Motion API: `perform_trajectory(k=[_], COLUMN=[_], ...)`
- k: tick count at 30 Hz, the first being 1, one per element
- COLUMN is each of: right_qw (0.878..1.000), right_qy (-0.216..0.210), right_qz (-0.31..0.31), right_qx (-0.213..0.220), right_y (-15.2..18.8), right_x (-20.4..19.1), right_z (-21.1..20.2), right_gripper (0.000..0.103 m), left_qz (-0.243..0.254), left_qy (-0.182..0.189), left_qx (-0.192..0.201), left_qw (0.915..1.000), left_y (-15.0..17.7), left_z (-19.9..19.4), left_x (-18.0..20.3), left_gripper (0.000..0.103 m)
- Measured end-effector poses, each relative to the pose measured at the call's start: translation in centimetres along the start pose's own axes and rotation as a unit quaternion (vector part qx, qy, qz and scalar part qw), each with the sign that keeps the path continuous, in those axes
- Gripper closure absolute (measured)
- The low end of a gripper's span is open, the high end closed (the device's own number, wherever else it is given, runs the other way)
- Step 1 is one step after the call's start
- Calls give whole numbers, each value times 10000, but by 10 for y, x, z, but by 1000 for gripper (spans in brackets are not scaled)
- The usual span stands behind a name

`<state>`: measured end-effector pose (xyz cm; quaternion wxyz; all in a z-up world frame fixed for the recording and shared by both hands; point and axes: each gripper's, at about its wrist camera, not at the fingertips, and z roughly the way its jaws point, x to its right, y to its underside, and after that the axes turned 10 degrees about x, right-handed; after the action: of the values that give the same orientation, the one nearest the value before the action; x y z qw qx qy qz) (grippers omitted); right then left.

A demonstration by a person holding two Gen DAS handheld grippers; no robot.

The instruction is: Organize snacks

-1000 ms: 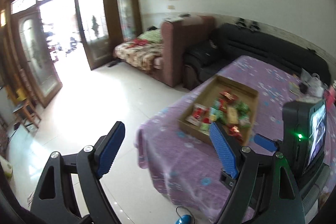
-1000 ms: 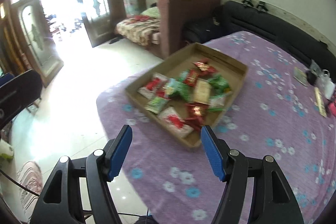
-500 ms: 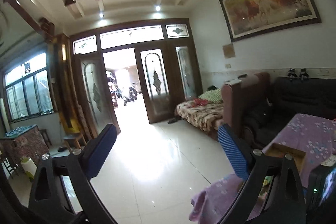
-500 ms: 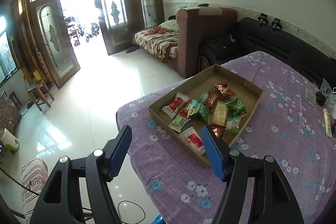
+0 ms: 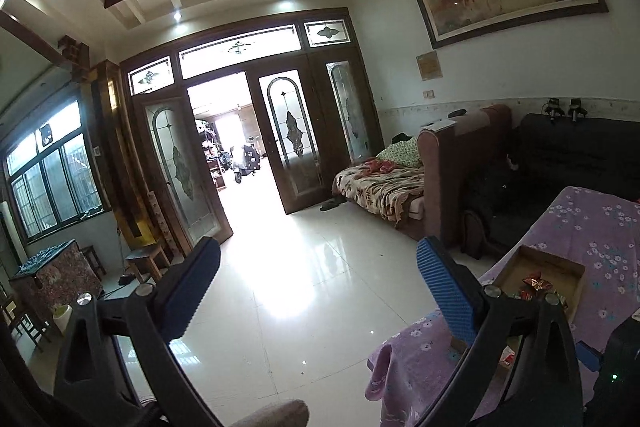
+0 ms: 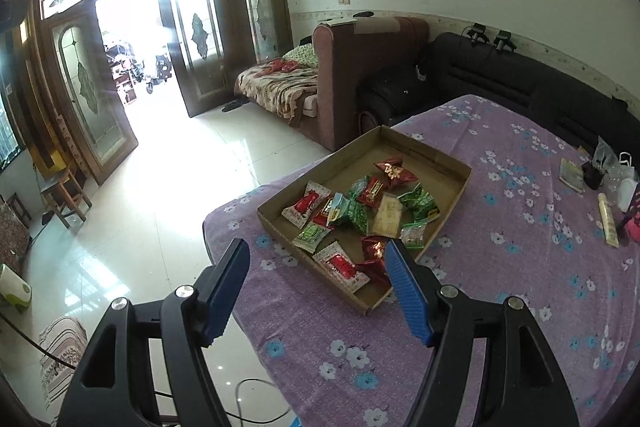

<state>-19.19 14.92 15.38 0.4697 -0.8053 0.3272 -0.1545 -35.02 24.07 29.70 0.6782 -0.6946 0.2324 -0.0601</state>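
A shallow cardboard tray (image 6: 428,153) sits near the corner of a table with a purple flowered cloth (image 6: 520,267). It holds several red, green and beige snack packets (image 6: 360,211). My right gripper (image 6: 316,279) is open and empty, above the table's near edge, short of the tray. My left gripper (image 5: 316,279) is open and empty, raised and pointing across the room at the doors. The tray (image 5: 560,261) shows at the lower right of the left wrist view, partly hidden by the right finger (image 5: 448,291).
Small items lie at the table's far right (image 6: 608,187). A black sofa (image 6: 500,75) and a brown bed frame (image 6: 360,67) stand behind the table. Glossy tiled floor (image 6: 160,207) lies to the left. A cable (image 6: 256,403) trails below.
My left gripper tilted up from the tray and table toward the doors and ceiling. My right gripper pulled back and rose, so the tray looks farther away. Both stayed open.
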Motion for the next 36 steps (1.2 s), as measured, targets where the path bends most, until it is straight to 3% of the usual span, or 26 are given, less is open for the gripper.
perform_trajectory(k=[7,13,21,27,36], right_qw=[9986,9959,9947,9970,9973], right_qy=[-405,-693,-737,-482,35], right_qz=[-302,-552,-709,-568,-591], right_qx=[-164,-157,35,197,423], right_y=[4,4,-1,-6,-12], right_x=[-33,-58,-61,-41,-11], right_z=[10,11,6,-1,-22], right_gripper=[33,33,33,33,30], left_qz=[-743,-1023,-1375,-1292,-1243], left_qy=[-109,-220,181,571,1383], left_qx=[-545,-790,-871,-811,-1271], left_qw=[9957,9914,9865,9866,9743], left_y=[21,31,19,11,14], left_z=[10,15,29,32,46], left_x=[-52,-69,-44,-19,38], left_gripper=[4,4,4,4,4])
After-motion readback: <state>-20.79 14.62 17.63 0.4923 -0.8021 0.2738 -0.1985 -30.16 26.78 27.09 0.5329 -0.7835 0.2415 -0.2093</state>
